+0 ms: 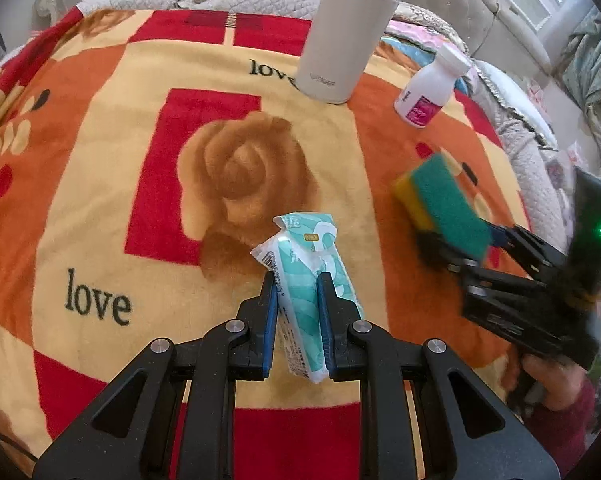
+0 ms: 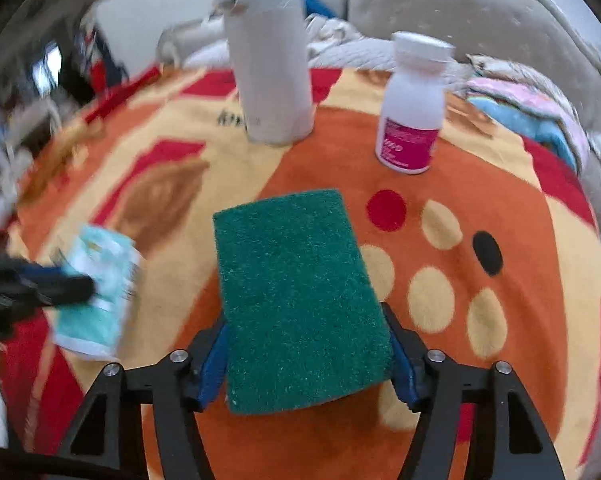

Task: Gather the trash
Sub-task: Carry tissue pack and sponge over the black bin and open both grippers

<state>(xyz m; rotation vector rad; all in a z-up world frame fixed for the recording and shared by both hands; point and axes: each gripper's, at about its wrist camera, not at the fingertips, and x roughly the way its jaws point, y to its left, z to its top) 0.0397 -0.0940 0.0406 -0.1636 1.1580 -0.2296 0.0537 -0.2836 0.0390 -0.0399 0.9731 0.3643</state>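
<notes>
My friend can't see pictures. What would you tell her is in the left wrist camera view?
The left gripper pinches a teal and white tissue packet above a red, orange and cream "love" blanket. Right of it, the right gripper has a green and yellow sponge between its fingers; a beige flask and white bottle stand behind.

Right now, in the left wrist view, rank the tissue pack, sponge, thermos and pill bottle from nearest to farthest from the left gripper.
1. Tissue pack: clamped between the left gripper fingers.
2. Sponge: to the right, in the right gripper.
3. Thermos and pill bottle: both upright at the blanket's far side, bottle further right; too close to call.
</notes>
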